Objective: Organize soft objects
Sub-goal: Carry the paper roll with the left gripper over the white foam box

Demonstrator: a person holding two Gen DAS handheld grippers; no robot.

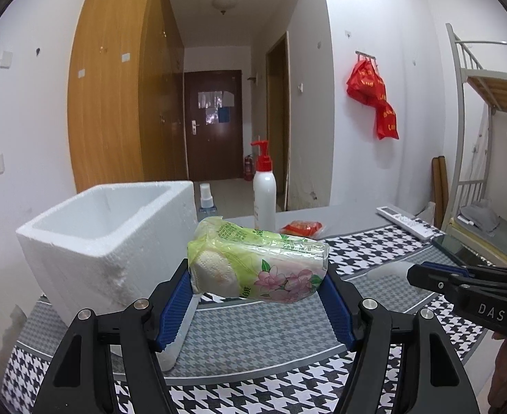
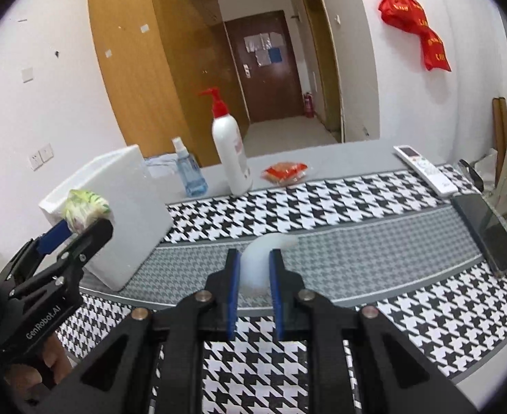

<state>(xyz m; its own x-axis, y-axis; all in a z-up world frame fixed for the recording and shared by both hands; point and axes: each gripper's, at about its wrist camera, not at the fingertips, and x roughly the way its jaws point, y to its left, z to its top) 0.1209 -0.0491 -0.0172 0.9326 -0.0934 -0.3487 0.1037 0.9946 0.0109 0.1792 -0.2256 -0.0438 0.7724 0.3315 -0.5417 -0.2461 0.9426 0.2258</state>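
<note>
A tissue pack (image 1: 256, 262) in green plastic with pink flowers hangs above the table, crosswise between the blue pads of my left gripper (image 1: 256, 276), which is shut on it. The right wrist view shows that pack (image 2: 84, 207) and the left gripper (image 2: 81, 227) in front of the white foam box (image 2: 122, 214). The foam box (image 1: 108, 227) stands open-topped just left of the pack. My right gripper (image 2: 254, 255) is shut on a pale white soft lump (image 2: 256, 272), lifted off the cloth. From the left wrist view the right gripper (image 1: 413, 273) comes in from the right.
A houndstooth cloth (image 2: 374, 200) covers the table. Behind stand a white pump bottle (image 2: 231, 151) with a red top and a blue spray bottle (image 2: 189, 172), with a red packet (image 2: 284, 172) beside them. A remote (image 2: 425, 169) and a phone (image 2: 487, 231) lie at the right.
</note>
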